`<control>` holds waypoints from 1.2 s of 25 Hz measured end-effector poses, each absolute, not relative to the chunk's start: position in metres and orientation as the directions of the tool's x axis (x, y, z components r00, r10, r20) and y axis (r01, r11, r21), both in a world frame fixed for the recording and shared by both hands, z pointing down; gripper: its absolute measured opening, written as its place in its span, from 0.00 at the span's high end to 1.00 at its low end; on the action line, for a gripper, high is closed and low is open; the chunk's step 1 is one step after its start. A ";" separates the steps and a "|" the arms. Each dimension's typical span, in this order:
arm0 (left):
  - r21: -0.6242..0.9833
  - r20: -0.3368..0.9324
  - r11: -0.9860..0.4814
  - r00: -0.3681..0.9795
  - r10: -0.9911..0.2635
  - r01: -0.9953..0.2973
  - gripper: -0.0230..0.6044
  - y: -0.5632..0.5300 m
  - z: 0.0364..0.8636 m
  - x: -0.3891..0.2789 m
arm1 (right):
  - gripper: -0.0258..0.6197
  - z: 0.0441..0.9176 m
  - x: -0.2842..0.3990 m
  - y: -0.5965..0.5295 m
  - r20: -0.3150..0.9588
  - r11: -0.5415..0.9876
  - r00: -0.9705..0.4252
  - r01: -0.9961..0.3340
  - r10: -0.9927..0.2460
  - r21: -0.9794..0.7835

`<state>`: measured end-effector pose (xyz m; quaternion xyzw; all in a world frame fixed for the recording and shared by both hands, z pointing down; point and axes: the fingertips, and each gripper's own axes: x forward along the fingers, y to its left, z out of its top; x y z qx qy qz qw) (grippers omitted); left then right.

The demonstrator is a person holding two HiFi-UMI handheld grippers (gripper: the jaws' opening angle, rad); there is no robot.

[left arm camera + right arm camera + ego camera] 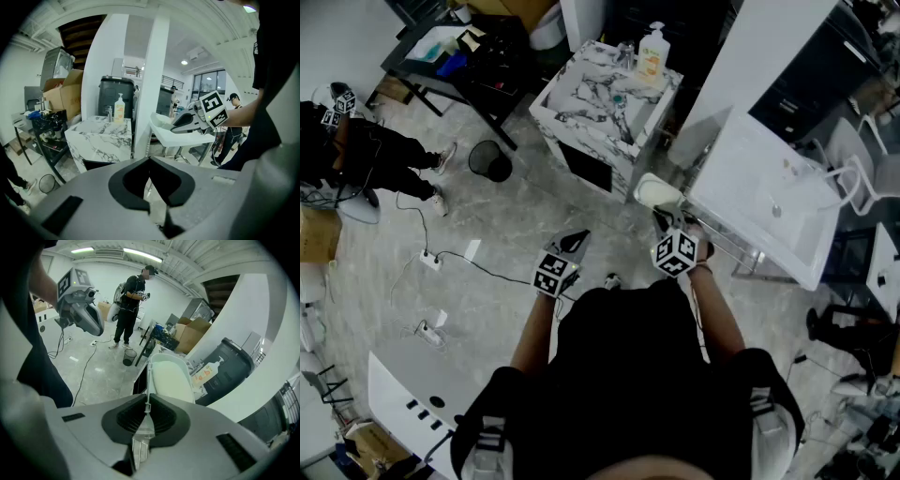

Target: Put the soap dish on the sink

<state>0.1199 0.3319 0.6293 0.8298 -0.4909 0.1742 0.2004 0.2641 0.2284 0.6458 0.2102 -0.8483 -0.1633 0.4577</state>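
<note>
Pale, greenish-white soap dish (171,377), oval and shallow, is pinched by its near rim between the jaws of the right gripper (147,403), which are pressed onto the thin edge. The dish juts straight ahead of the jaws, its hollow turned to their right. From the head view the dish (659,193) lies just beyond the right gripper (666,221), at the end of the white sink (769,202); whether it touches the sink cannot be told. The left gripper (150,161) has its jaws pressed together with nothing between them; it hangs left of the right gripper and apart from the dish. Ahead of both grippers stands a marble-patterned cabinet (591,103) carrying a pump bottle (652,52). Farther left of the left gripper (575,242), a black wire wastebasket (492,161) sits on the grey floor (516,225).
</note>
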 end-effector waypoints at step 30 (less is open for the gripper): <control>0.155 0.477 -0.417 0.438 -0.762 -0.895 0.96 0.340 0.626 0.102 | 0.94 0.642 0.242 0.239 0.709 0.869 -0.518 -0.168 -0.479 0.465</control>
